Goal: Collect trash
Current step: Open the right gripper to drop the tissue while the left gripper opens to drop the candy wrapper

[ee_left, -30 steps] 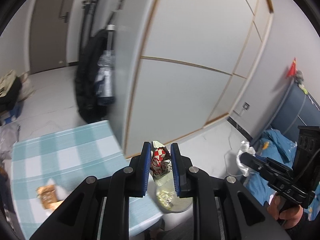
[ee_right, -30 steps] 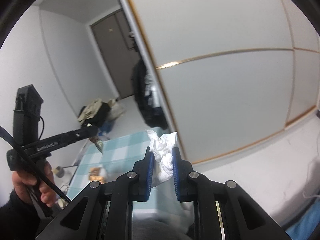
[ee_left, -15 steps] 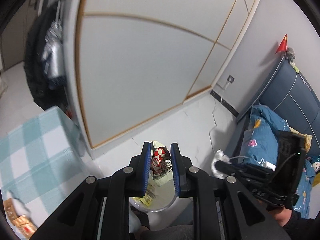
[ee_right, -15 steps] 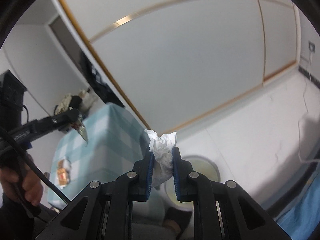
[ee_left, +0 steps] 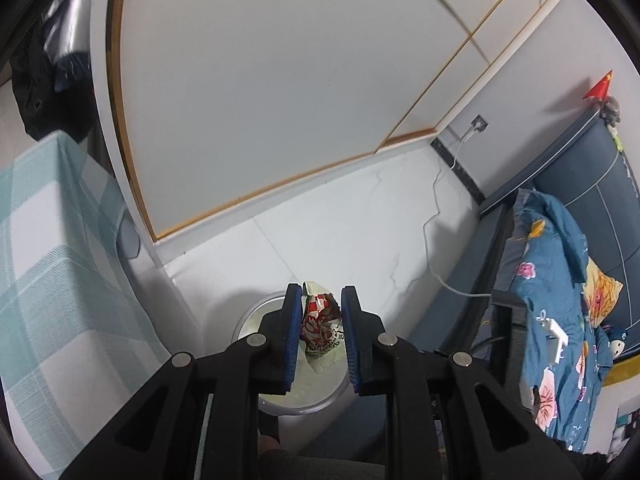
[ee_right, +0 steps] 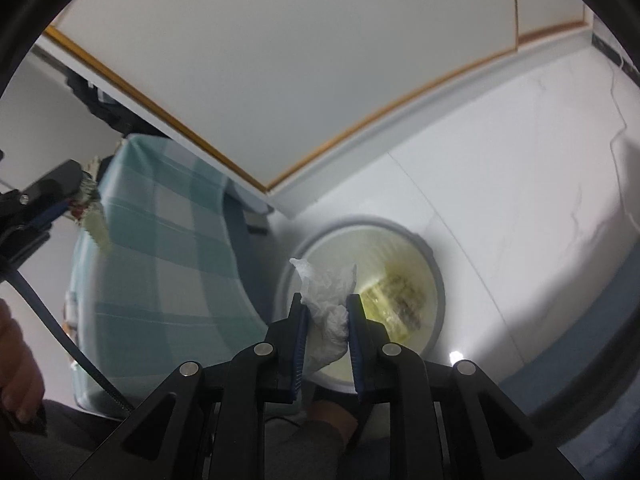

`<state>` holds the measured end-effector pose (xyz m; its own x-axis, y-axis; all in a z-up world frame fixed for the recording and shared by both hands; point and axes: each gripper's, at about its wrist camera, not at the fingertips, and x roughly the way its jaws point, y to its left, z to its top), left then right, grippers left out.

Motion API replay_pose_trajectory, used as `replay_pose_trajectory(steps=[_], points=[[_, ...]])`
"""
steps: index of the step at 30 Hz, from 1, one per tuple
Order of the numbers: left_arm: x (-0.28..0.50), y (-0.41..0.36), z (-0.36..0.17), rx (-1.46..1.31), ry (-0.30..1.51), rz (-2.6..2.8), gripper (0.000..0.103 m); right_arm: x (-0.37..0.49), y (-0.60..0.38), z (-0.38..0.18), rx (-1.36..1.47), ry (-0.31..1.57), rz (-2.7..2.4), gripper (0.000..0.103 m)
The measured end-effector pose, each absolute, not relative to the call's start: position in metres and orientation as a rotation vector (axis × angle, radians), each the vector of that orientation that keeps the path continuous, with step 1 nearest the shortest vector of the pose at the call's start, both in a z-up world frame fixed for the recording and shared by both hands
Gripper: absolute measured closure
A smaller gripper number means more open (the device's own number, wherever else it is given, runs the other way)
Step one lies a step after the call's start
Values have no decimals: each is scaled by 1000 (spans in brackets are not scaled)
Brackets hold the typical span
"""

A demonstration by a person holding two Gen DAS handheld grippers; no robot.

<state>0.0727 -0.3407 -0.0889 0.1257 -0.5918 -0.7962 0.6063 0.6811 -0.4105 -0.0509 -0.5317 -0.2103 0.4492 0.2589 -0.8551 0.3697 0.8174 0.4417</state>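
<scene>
My left gripper [ee_left: 321,295] is shut on a crumpled red-and-white snack wrapper [ee_left: 320,326], held above the near side of a round white trash bin [ee_left: 250,320] on the floor. In the right wrist view, my right gripper [ee_right: 325,300] holds a crumpled white tissue [ee_right: 320,280] over the bin's [ee_right: 400,227] left rim. Its jaws are opening, and the tissue still sits between the pads. The bin has a yellowish liner with some litter inside. The left gripper [ee_right: 74,188] with its wrapper also shows at the far left of that view.
A table under a teal checked cloth [ee_left: 48,260] stands just left of the bin. White sliding wardrobe doors [ee_left: 260,100] rise behind. A bed with a blue floral cover [ee_left: 560,300] lies to the right, a white cable [ee_left: 440,276] crosses the floor, and a hand [ee_right: 16,380] grips the left tool.
Both grippers have come down and tilted toward the floor, from over the table to over the trash bin. The wrapper and the tissue stayed between their pads.
</scene>
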Motion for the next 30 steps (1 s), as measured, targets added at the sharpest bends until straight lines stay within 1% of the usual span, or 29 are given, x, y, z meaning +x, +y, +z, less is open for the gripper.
replay_pose_trajectory(steps=[3,6,8,10,17,21,23,25,30], points=[[77,-345,-102,8,1198,-865,88,-45,-531,-225,659,1163,-50,83],[79,-351,-115,21,1241,-856,88,-44,-530,-235,668,1186,-44,78],[77,-356,-123,30,1264,-856,88,-44,-531,-240,680,1195,-47,71],[77,-360,-129,38,1281,-852,88,-46,-533,-241,700,1202,-52,56],[77,-366,-144,38,1340,-832,88,-58,-543,-236,706,1193,-74,55],[77,-368,-155,44,1374,-820,88,-70,-551,-228,700,1149,-123,54],[77,-368,-158,51,1389,-809,88,-73,-554,-225,716,1127,-142,52],[75,-369,-162,56,1403,-803,88,-77,-556,-222,736,1102,-154,46],[71,-375,-171,82,1439,-812,88,-79,-559,-211,741,1052,-167,39]])
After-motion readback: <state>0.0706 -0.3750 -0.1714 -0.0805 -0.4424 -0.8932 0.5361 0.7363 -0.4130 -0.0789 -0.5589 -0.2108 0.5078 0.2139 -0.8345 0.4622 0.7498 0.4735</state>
